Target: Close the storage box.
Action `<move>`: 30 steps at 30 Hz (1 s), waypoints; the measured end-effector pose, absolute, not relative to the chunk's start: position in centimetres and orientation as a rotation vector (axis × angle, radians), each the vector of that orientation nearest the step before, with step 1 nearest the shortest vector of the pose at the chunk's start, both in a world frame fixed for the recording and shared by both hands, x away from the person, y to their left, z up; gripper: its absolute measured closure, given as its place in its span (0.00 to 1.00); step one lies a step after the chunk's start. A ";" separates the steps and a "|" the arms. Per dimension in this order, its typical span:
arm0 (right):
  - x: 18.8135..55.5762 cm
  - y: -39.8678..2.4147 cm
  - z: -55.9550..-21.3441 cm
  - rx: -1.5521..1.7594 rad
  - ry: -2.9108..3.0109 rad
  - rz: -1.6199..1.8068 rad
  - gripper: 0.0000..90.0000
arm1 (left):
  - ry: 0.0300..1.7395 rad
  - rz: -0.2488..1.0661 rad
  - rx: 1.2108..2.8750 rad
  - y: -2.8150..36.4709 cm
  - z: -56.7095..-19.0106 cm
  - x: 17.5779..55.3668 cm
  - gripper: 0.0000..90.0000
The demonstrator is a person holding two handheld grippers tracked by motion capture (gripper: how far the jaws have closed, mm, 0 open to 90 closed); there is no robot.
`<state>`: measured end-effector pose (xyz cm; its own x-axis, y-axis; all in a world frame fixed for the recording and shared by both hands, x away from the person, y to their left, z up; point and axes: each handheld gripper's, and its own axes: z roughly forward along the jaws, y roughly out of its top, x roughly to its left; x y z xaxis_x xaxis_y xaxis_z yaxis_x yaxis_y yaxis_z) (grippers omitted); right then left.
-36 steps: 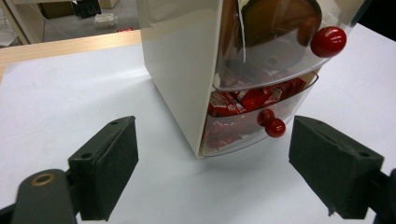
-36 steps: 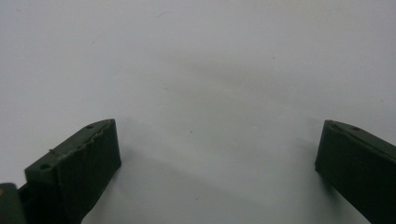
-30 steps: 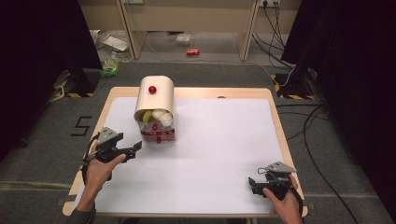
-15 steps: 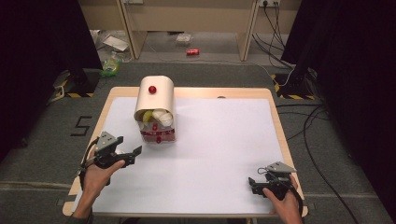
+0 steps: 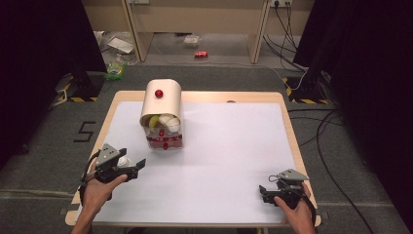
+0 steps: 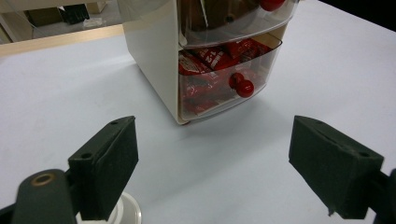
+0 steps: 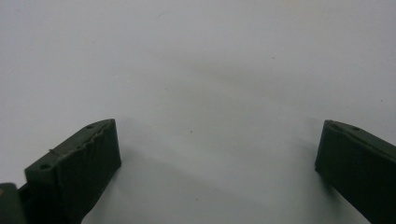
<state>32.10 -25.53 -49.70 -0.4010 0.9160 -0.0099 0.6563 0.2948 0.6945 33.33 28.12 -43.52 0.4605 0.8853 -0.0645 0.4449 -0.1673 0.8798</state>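
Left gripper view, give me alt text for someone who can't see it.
A small cream drawer unit stands on a white table; its clear lower drawer, with a red ball knob, holds red packets. The left gripper faces it, black jaws wide apart with nothing between them.

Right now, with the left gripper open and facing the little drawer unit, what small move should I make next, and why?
Probably ease the left gripper forward toward the red knob on the lower drawer. Its jaws stand open with nothing between them, bare table lies in front, and the knob sits slightly right of centre.
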 end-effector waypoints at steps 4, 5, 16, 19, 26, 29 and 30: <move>32.1 -25.5 -49.7 1.405 2.162 0.866 0.00 | 1.131 0.600 1.792 28.2 -43.7 33.0 0.17; 32.1 -25.5 -49.7 1.407 2.162 0.865 0.00 | 1.131 0.598 1.793 28.2 -43.8 32.9 0.17; 32.1 -25.5 -49.7 1.405 2.163 0.866 0.00 | 1.144 0.591 1.809 28.7 -44.6 32.4 0.17; 32.1 -25.5 -49.7 1.407 2.162 0.865 0.00 | 1.149 0.589 1.811 28.9 -44.9 32.2 0.17; 32.1 -25.5 -49.7 1.407 2.162 0.865 0.00 | 1.158 0.586 1.817 29.4 -45.5 31.6 0.17; 32.1 -25.5 -49.7 1.407 2.162 0.865 0.00 | 1.160 0.583 1.819 29.6 -45.8 31.4 0.17; 32.1 -25.5 -49.7 1.405 2.163 0.865 0.00 | 1.162 0.582 1.823 29.6 -46.0 31.3 0.17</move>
<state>32.11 -25.54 -49.70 -0.4025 0.9153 -0.0107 0.6554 0.2963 0.6947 31.30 29.61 -45.95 0.4540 0.8886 -0.0651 0.4806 -0.1827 0.8577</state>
